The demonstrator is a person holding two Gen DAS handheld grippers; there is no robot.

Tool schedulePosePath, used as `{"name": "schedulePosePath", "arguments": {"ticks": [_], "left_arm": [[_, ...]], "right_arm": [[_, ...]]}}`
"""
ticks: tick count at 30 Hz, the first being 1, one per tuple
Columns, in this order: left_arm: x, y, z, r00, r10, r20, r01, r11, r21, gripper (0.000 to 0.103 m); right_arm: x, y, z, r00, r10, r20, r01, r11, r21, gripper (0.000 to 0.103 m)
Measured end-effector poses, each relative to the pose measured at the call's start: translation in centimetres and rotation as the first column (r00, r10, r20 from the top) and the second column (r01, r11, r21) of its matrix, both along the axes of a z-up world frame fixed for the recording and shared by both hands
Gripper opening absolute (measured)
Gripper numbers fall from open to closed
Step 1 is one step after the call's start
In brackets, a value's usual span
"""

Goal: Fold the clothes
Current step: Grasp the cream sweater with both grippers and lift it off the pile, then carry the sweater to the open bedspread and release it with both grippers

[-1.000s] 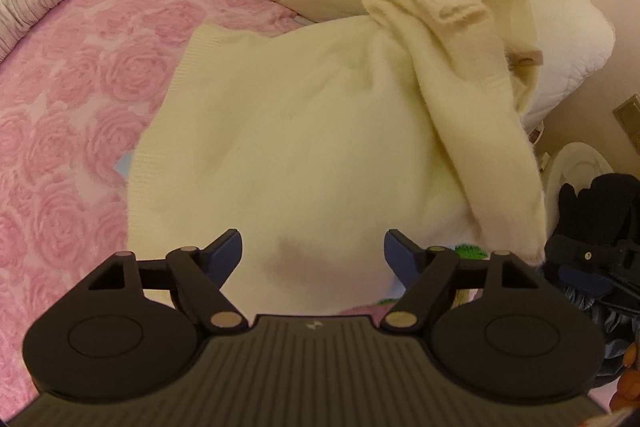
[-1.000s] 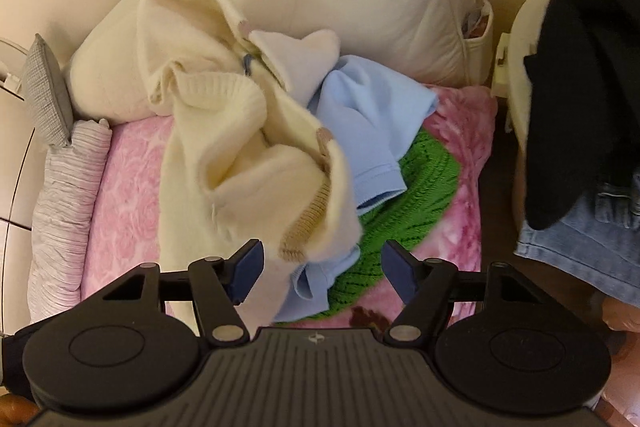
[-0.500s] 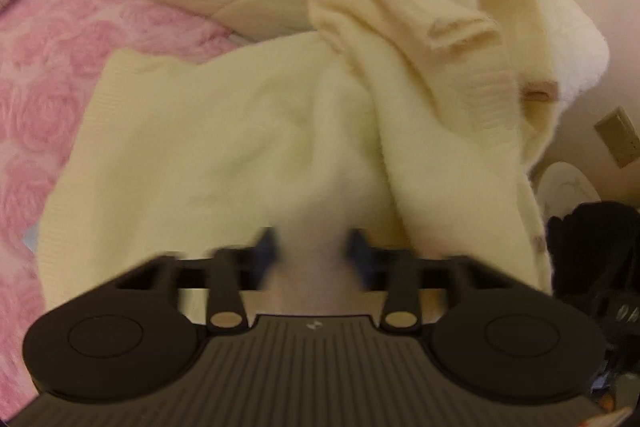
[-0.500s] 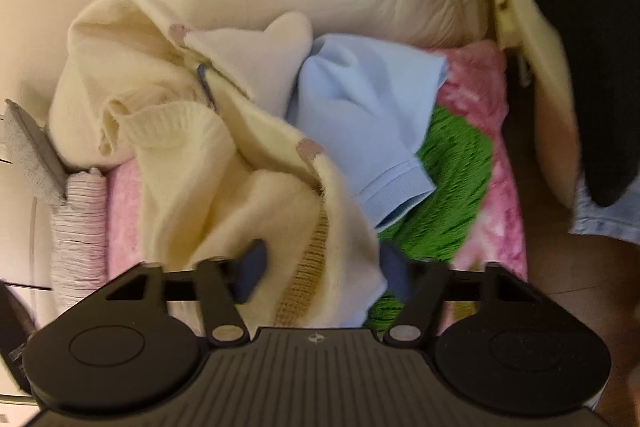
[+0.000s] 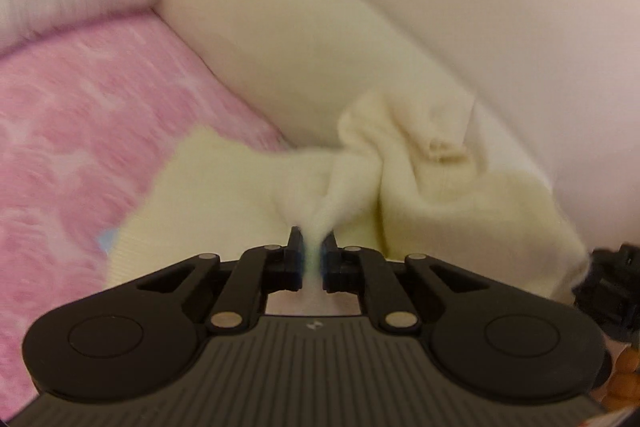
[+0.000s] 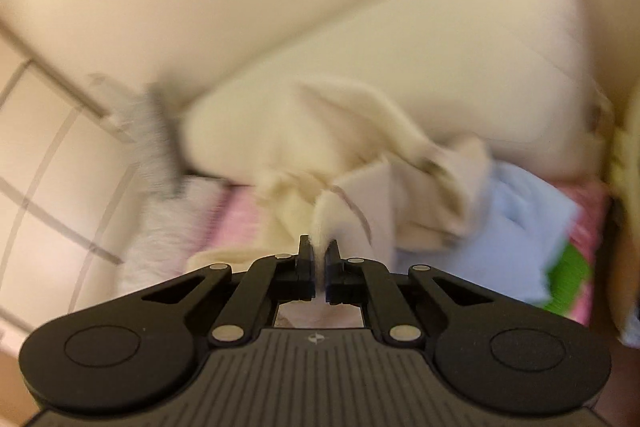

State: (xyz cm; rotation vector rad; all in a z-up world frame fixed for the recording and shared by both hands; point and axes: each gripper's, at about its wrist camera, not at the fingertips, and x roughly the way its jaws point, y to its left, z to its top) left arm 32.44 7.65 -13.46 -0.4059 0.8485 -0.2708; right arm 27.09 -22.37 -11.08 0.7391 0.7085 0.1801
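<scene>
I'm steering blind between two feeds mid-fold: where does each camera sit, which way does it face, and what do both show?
Left wrist: sits on the left tool, looking forward and down over the pink floral bedspread toward the white duvet; its own fingers pinch the cream sweater, and the other tool's black edge shows at far right.
Right wrist: sits on the right tool, facing the duvet and wall; fingers pinch the same sweater, light blue shirt and green knit beyond.
Shared: sweater, duvet, bedspread.
</scene>
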Motion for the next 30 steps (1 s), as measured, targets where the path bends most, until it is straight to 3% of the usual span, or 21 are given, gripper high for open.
{"name": "schedulePosePath", "arguments": {"ticks": [4, 7, 10, 13, 17, 19, 21, 22, 23, 24, 27, 30], "left_arm": [[-5.5, 5.6, 5.3, 0.986, 0.125, 0.107, -0.123, 0.992, -0.022, 0.005], [-11.1, 10.5, 9.2, 0.958, 0.225, 0.178, -0.222, 0.974, -0.038, 0.005], [-17.6, 14.9, 12.5, 0.925, 0.295, 0.240, -0.295, 0.955, -0.041, 0.005], [-24.5, 18.9, 15.2, 0.895, 0.353, 0.275, -0.358, 0.933, -0.032, 0.005], [-34.6, 25.6, 17.7, 0.837, 0.468, 0.284, -0.475, 0.879, -0.050, 0.005], [-38.6, 28.9, 18.1, 0.824, 0.504, 0.257, -0.516, 0.856, -0.023, 0.005], [-41.9, 32.9, 17.0, 0.812, 0.555, 0.180, -0.567, 0.823, 0.022, 0.007], [-43.2, 35.0, 16.1, 0.798, 0.589, 0.127, -0.598, 0.799, 0.052, 0.010], [-44.3, 36.6, 14.9, 0.774, 0.629, 0.072, -0.633, 0.768, 0.098, 0.012], [-45.4, 38.2, 13.7, 0.746, 0.665, 0.023, -0.661, 0.736, 0.145, 0.012], [-49.8, 40.7, 11.1, 0.668, 0.740, -0.078, -0.704, 0.663, 0.255, 0.012], [-53.9, 40.3, 9.3, 0.620, 0.771, -0.145, -0.716, 0.632, 0.296, 0.013]], "right_arm": [[-1.2, 4.1, 4.4, 0.975, 0.171, 0.139, -0.178, 0.983, 0.039, 0.006], [-3.2, 8.1, 7.6, 0.923, 0.297, 0.242, -0.321, 0.945, 0.062, 0.006], [-6.3, 12.3, 10.7, 0.846, 0.406, 0.346, -0.454, 0.889, 0.066, 0.006], [-10.6, 17.1, 13.8, 0.747, 0.498, 0.441, -0.574, 0.817, 0.052, 0.006], [-18.1, 23.6, 16.6, 0.639, 0.599, 0.483, -0.700, 0.713, 0.041, 0.006], [-21.9, 27.2, 17.0, 0.596, 0.651, 0.469, -0.753, 0.656, 0.047, 0.006], [-24.6, 31.2, 15.8, 0.572, 0.733, 0.368, -0.798, 0.602, 0.040, 0.018], [-25.8, 33.6, 14.9, 0.553, 0.787, 0.275, -0.822, 0.569, 0.027, 0.040], [-26.9, 36.0, 14.0, 0.528, 0.831, 0.178, -0.846, 0.534, 0.017, 0.073], [-28.0, 37.5, 13.0, 0.509, 0.855, 0.098, -0.860, 0.511, 0.006, 0.078], [-31.2, 41.0, 9.5, 0.452, 0.883, -0.125, -0.892, 0.452, -0.023, 0.075], [-33.2, 41.6, 8.0, 0.439, 0.870, -0.227, -0.896, 0.442, -0.040, 0.076]]}}
